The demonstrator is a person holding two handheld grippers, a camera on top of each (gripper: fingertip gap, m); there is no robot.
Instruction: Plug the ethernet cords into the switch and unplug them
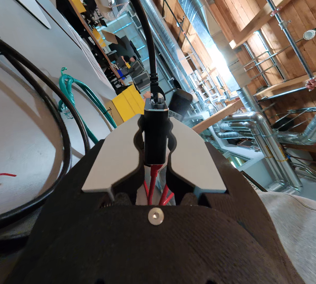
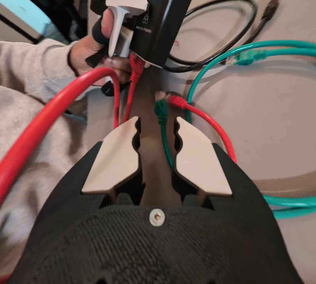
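Switch [image 2: 164,19] is hanging clamped in the left gripper [image 1: 154,132] at upper centre, while the right gripper [image 2: 157,127], jaws apart, is straddling a green cord [image 2: 163,128] lying lengthwise.

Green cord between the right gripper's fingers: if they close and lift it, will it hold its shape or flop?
Probably flop: the green cord already bends in loose curves over the table. Its moulded plug end looks stiffer and should stay straight. The right gripper is open, and the thin, round cord could slip sideways between the fingers.
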